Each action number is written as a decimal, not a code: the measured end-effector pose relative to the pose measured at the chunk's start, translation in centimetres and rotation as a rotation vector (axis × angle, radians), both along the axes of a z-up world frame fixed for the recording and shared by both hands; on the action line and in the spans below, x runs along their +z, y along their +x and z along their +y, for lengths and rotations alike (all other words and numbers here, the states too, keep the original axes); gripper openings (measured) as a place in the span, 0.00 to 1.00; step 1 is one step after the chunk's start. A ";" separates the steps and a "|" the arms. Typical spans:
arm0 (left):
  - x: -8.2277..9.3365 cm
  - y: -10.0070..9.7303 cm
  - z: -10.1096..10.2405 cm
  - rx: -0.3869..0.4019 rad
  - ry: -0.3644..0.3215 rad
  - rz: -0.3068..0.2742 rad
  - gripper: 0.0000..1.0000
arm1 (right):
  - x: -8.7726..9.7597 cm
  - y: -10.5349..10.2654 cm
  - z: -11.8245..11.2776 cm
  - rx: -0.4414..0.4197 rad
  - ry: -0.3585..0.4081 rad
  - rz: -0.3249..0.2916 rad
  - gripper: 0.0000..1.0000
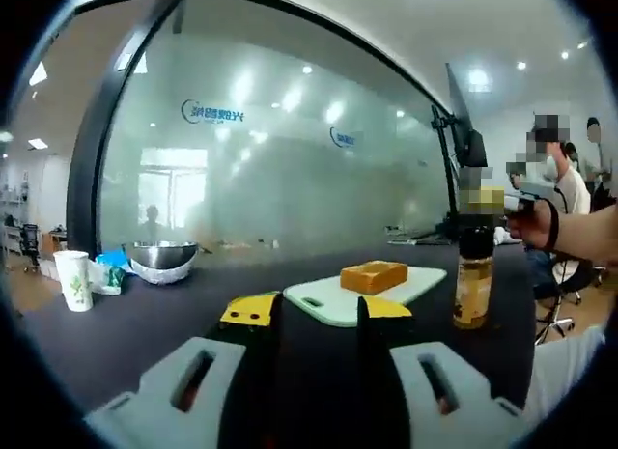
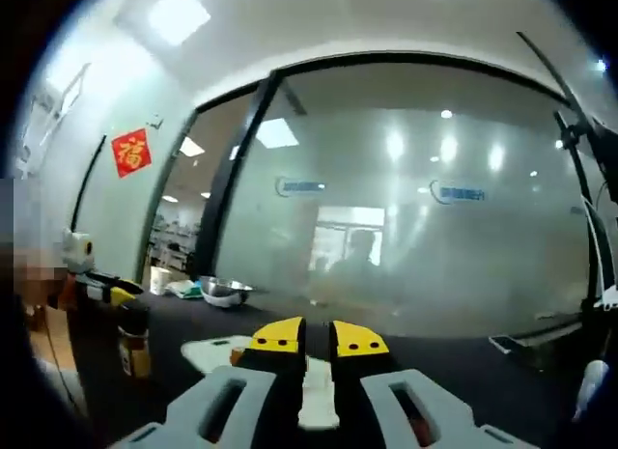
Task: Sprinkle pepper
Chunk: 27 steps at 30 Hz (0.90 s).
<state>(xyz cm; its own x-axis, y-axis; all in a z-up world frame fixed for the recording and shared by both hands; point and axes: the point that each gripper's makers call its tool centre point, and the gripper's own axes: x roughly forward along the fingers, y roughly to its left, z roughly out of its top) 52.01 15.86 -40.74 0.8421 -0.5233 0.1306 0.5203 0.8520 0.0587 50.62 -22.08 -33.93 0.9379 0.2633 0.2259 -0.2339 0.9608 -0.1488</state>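
Pepper not yet sprinkled; bottle standing, untouched by either tool.

Pepper bottle (image 1: 473, 280) stands upright on the dark table (image 1: 116, 328) just right of the white cutting board (image 1: 338, 299), which carries an orange block (image 1: 374, 275); amber body, dark cap, cap on. Left tool (image 1: 315, 312) hangs released and empty short of the board; right tool (image 2: 306, 339) nearly closed, gripping nothing. Grasp, lift and shaking all remain.

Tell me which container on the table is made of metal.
The steel bowl at the far left of the table; it is shiny and grey. The paper cup beside it is white, the pepper bottle amber.
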 end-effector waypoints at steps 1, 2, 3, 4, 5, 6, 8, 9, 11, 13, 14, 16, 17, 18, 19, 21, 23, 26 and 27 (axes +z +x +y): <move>-0.1 0.1 0.1 0.007 0.003 0.002 0.24 | -0.1 0.1 -1.3 -0.052 -0.003 0.001 0.13; -0.1 0.1 0.0 0.012 0.010 0.004 0.24 | -0.4 0.3 -2.8 -0.102 -0.023 0.002 0.13; -0.2 0.1 0.0 0.016 0.015 0.005 0.24 | -0.4 -0.5 -1.9 -0.119 -0.033 0.010 0.13; -0.3 0.1 0.0 0.020 0.025 0.005 0.24 | -0.7 -0.3 -2.5 -0.142 -0.053 0.014 0.13; -0.4 0.1 0.0 0.023 0.035 0.006 0.24 | -1.0 -0.3 -2.6 -0.158 -0.075 0.019 0.13; -0.4 0.1 0.0 0.025 0.040 0.006 0.24 | -1.6 0.1 -3.1 -0.173 -0.076 0.025 0.13; -0.6 0.1 -0.3 0.029 0.063 0.008 0.24 | -3.0 1.3 -4.4 -0.232 -0.102 0.043 0.15; -0.7 0.1 -0.3 0.030 0.068 0.009 0.24 | -3.9 2.2 -4.6 -0.226 -0.096 0.064 0.18; -0.5 -0.4 -0.9 0.042 0.075 0.007 0.24 | -6.2 3.2 -4.7 -0.200 -0.070 0.144 0.28; -0.5 -0.3 -0.2 0.061 0.073 0.006 0.24 | -7.8 3.5 -5.1 -0.202 -0.054 0.181 0.29; -0.5 -0.1 0.0 0.063 0.074 0.007 0.24 | -8.6 3.5 -5.3 -0.198 -0.056 0.216 0.28; -0.5 -0.1 0.0 0.063 0.071 0.010 0.24 | -7.6 3.6 -5.6 -0.189 -0.057 0.168 0.27; -0.5 -0.2 0.0 0.064 0.069 0.010 0.24 | -7.5 3.7 -5.3 -0.159 -0.028 0.162 0.27; -0.5 0.0 0.0 0.065 0.067 0.010 0.24 | -8.0 3.8 -5.2 -0.146 -0.033 0.184 0.27; -0.5 0.0 0.0 0.068 0.070 0.009 0.24 | -8.8 3.8 -5.1 -0.141 -0.046 0.218 0.27; -0.8 0.4 0.3 0.084 0.090 0.011 0.24 | -9.5 3.8 -4.8 -0.131 -0.061 0.251 0.29; -0.9 0.7 0.5 0.105 0.106 0.012 0.24 | -9.4 3.8 -4.6 -0.125 -0.063 0.248 0.30; -0.7 0.8 0.6 0.111 0.109 0.004 0.24 | -10.0 4.1 -4.9 -0.145 -0.092 0.263 0.30; -0.7 0.8 0.5 0.110 0.108 0.003 0.24 | -10.0 4.1 -5.1 -0.150 -0.093 0.263 0.30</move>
<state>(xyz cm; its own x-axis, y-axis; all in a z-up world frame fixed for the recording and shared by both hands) 52.79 16.41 -41.46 0.8953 -0.4389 0.0761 0.4247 0.8926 0.1514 54.68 -27.14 -43.98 0.9909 0.1257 -0.0482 -0.1326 0.9727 -0.1906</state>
